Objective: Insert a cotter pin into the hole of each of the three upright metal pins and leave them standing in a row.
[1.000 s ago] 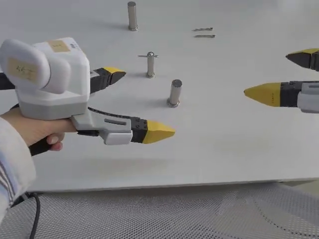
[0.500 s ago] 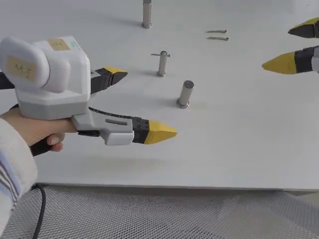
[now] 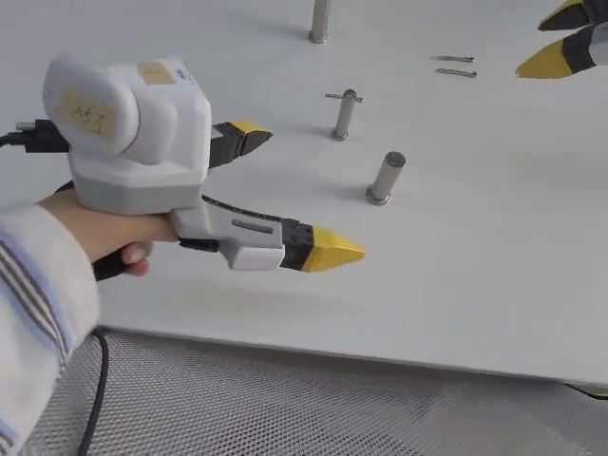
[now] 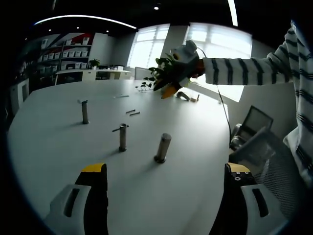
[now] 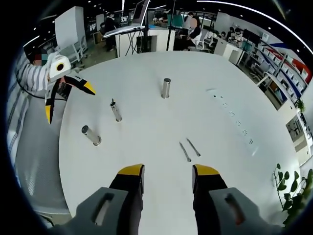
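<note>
Head view looks down at three metal pins standing up on the white table (image 3: 475, 266). The far pin (image 3: 320, 24) stands at the top edge of the picture. The middle pin (image 3: 344, 116) has a cotter pin (image 3: 334, 96) stuck across its top. The near pin (image 3: 386, 179) has nothing in its top. The three pins stand apart from each other in a slanted row. Two loose cotter pins (image 3: 454, 59) lie flat on the table, side by side, to the right of the far pin and the middle pin.

The left gripper (image 3: 306, 193) is held by a hand (image 3: 90, 237) that comes out of a striped sleeve (image 3: 38, 285). It hangs over the near part of the table, to the left of the near pin. Its two yellow tips are wide apart and hold nothing.

The right gripper (image 3: 532, 46) is at the top right corner, near the loose cotter pins but not touching them. In the right gripper view its yellow tips have a small gap between them, and nothing is in the gap. The two loose cotter pins lie on the table just ahead of those tips. In the left gripper view the near pin and the middle pin stand ahead, between the wide tips, and the far pin stands farther off to the left.
</note>
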Demonstrator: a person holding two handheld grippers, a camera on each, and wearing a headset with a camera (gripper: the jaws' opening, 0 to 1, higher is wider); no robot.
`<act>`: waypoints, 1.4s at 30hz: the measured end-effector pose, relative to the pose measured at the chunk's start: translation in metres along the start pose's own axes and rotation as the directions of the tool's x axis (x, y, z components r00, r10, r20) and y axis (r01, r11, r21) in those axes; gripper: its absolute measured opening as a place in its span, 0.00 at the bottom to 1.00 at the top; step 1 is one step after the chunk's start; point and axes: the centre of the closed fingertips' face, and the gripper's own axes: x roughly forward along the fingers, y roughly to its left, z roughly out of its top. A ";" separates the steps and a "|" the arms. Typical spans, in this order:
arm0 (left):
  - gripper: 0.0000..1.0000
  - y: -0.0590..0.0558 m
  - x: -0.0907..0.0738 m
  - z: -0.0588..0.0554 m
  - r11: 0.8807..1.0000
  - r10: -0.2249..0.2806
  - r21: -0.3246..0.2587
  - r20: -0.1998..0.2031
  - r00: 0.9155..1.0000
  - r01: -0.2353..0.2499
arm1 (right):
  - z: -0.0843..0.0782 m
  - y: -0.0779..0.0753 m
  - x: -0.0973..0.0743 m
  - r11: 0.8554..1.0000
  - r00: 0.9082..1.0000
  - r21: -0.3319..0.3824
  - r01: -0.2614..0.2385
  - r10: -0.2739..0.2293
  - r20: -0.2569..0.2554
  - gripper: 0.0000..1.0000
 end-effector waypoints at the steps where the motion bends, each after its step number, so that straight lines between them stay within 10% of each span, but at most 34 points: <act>1: 0.99 0.000 0.000 0.000 1.000 -0.001 -0.001 0.002 1.000 0.001 | 0.000 -0.003 0.002 1.000 1.000 -0.018 0.002 -0.002 -0.009 0.34; 15: 0.99 0.000 0.008 -0.004 1.000 -0.003 -0.021 -0.010 1.000 0.002 | 0.012 -0.022 0.040 0.983 0.990 -0.171 -0.061 0.038 -0.136 0.21; 42: 0.99 0.007 0.011 -0.014 0.995 0.034 -0.094 -0.021 0.999 -0.036 | -0.028 -0.035 0.098 0.959 0.940 -0.239 -0.150 0.064 -0.334 0.08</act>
